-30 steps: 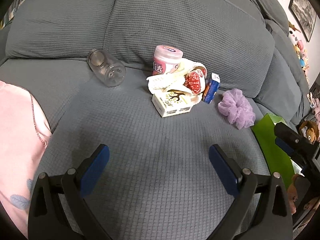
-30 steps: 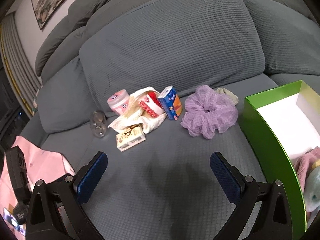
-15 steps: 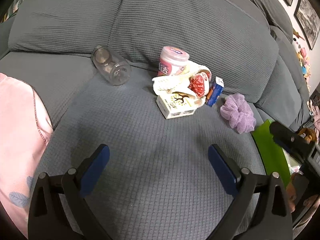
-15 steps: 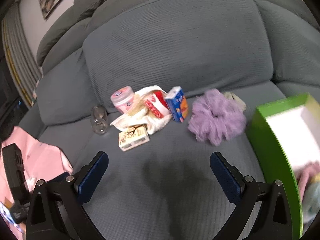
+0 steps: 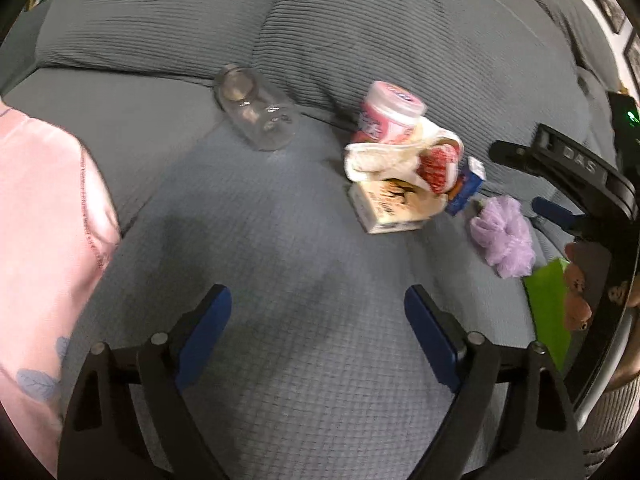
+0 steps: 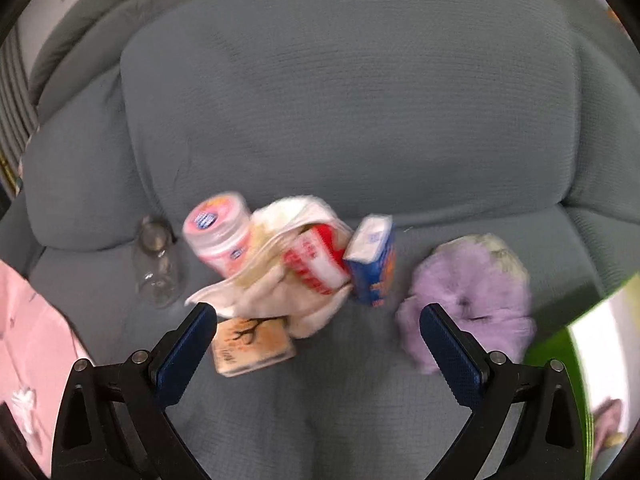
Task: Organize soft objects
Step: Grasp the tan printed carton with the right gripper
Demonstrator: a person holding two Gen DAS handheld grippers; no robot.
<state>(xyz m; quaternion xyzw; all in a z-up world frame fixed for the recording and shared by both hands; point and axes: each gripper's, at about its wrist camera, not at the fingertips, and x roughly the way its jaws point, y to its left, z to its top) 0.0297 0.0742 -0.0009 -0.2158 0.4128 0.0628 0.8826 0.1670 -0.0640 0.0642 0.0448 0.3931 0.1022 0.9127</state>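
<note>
A heap lies on the grey sofa seat (image 5: 280, 240): a white cloth (image 5: 384, 152) (image 6: 280, 292) draped over a red-and-white packet (image 5: 438, 164) (image 6: 316, 260), with a pink-lidded tub (image 5: 388, 114) (image 6: 218, 232), a blue carton (image 5: 466, 188) (image 6: 372, 264) and a cream box (image 5: 388, 204) (image 6: 250, 344). A purple mesh puff (image 5: 502, 236) (image 6: 472, 292) lies to the right. My left gripper (image 5: 316, 300) hovers short of the heap, its jaws closing with nothing between them. My right gripper (image 6: 317, 316) is open, close above the heap, holding nothing.
A clear glass jar (image 5: 256, 114) (image 6: 156, 264) lies on its side left of the heap. A green box (image 5: 548, 300) (image 6: 576, 344) with a white inside stands at the right. Pink fabric (image 5: 40, 220) (image 6: 32, 340) lies at the left. Back cushions (image 6: 340, 100) rise behind.
My right gripper has swung left and closer to the heap, so the green box slid to the frame edge. My left gripper's jaws have narrowed slightly and it drifted a little.
</note>
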